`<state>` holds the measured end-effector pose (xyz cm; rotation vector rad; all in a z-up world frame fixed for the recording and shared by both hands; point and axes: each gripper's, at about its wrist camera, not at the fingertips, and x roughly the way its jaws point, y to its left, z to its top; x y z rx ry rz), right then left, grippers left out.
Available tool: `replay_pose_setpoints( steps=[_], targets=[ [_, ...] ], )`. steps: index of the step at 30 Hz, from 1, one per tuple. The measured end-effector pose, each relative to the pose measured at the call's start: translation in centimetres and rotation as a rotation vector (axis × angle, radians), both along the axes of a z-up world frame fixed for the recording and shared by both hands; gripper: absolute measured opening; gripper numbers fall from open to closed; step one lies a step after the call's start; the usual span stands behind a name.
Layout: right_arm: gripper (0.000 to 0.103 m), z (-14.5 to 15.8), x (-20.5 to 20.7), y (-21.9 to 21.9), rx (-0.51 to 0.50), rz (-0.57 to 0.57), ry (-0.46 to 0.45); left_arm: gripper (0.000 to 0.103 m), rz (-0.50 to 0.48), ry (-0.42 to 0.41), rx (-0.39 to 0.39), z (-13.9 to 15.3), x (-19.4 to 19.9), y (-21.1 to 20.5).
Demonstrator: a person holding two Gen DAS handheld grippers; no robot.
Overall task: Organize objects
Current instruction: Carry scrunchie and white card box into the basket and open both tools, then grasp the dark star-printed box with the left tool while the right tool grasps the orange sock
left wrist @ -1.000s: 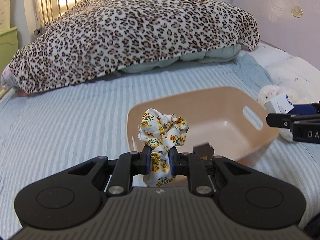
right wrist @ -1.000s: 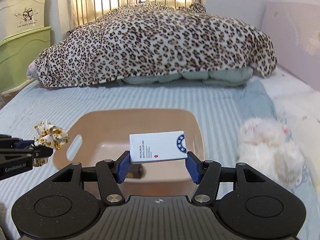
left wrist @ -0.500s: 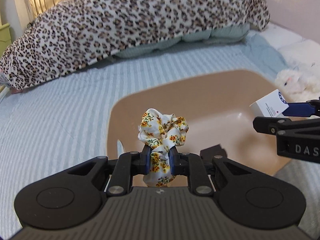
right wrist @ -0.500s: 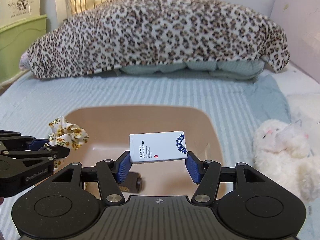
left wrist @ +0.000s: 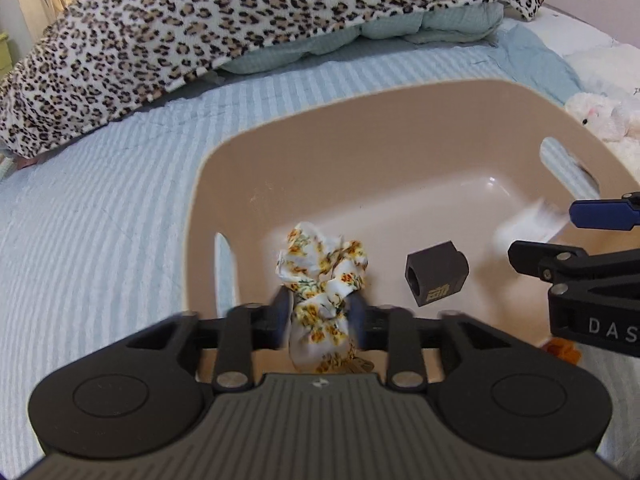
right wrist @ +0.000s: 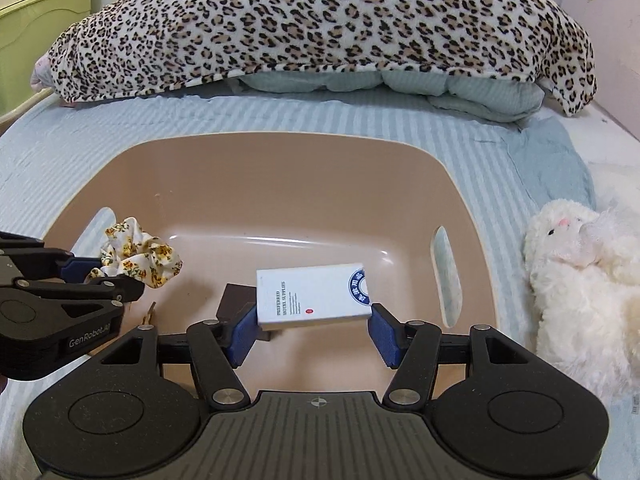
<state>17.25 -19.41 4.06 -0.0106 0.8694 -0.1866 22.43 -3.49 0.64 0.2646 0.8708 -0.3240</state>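
Observation:
A beige plastic basket [left wrist: 360,128] [right wrist: 280,172] sits on the striped bed. A small black block [left wrist: 436,272] lies inside it. My left gripper [left wrist: 320,316] is over the basket's left side; its jaws are blurred and parting around the floral scrunchie [left wrist: 324,280], which also shows in the right wrist view [right wrist: 140,256]. My right gripper [right wrist: 312,330] is over the basket with its jaws apart; the white box [right wrist: 316,296] tilts between them, loose at the right pad. The box appears blurred in the left wrist view [left wrist: 528,224].
A leopard-print blanket [right wrist: 320,24] lies piled across the far side of the bed. A white plush toy [right wrist: 580,272] lies right of the basket. Green drawers [right wrist: 36,40] stand at far left. The striped sheet [left wrist: 100,220] surrounds the basket.
Both grippers moved forward and down over the basket. The right jaws have opened and the white box is slipping free. The left jaws have started to open around the scrunchie.

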Motion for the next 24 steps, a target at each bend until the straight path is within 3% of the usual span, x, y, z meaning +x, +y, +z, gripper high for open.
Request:
replay_pose_setpoints(
  steps=[1,3,9,17,24],
  targets=[
    [0.066,0.3,-0.2,0.1,-0.001,0.000,-0.006,0.068,0.006,-0.020,0.001,0.6,-0.4,0.2],
    [0.075,1.3,-0.8,0.1,-0.001,-0.002,-0.026,0.077,0.011,-0.068,-0.004,1.9,-1.1,0.7],
    [0.094,4.5,-3.8,-0.3,0.011,-0.022,-0.088,0.080,-0.001,-0.102,-0.013,4.2,-3.5,2.5],
    [0.099,4.9,-7.4,-0.8,0.022,-0.030,-0.051,0.087,-0.007,-0.066,-0.036,4.8,-7.3,4.6],
    [0.100,2.5,-9.2,-1.3,0.038,-0.046,0.054,0.088,-0.026,0.015,-0.017,2.0,-9.3,5.3]
  ],
)
